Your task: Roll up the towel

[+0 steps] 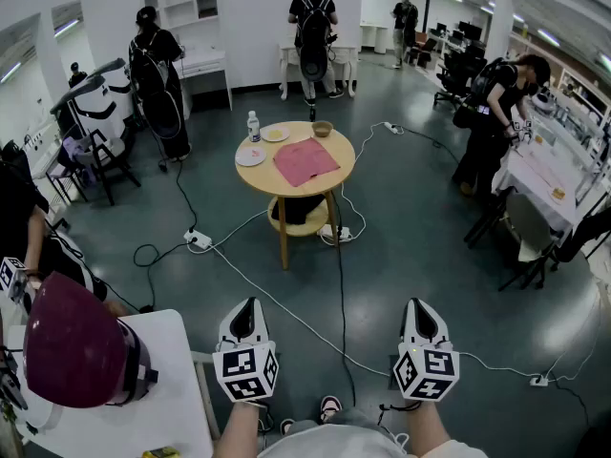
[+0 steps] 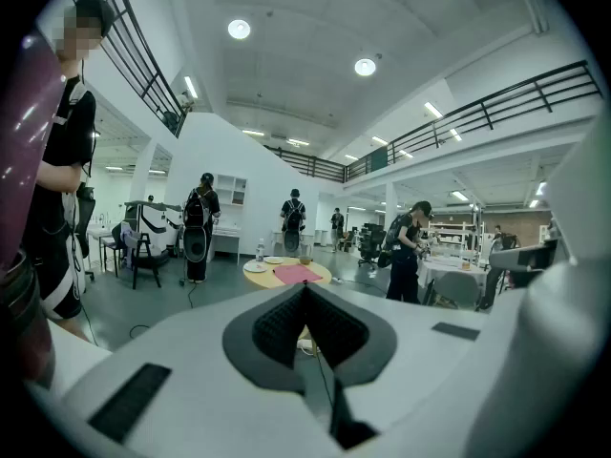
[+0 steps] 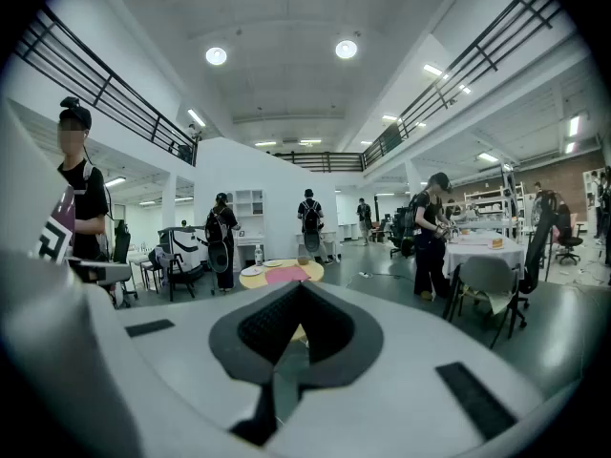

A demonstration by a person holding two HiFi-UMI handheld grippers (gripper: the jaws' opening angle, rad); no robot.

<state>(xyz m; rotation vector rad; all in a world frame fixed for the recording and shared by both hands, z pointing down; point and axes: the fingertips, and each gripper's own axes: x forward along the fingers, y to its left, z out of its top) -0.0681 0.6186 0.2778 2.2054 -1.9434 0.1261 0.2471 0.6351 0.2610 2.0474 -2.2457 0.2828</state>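
A pink towel (image 1: 305,160) lies spread flat on a round wooden table (image 1: 260,176) in the middle of the room, well ahead of me. It also shows far off as a pink towel (image 2: 298,274) in the left gripper view and a pink towel (image 3: 286,275) in the right gripper view. My left gripper (image 1: 246,310) and right gripper (image 1: 418,306) are held low near my body, far short of the table. Both are shut with nothing between the jaws.
On the table stand a bottle (image 1: 253,126), two plates (image 1: 251,156) and a bowl (image 1: 323,129). Cables and a power strip (image 1: 198,239) run across the floor between me and the table. Several people stand around. A white table (image 1: 181,389) with a maroon helmet (image 1: 76,351) is at my left.
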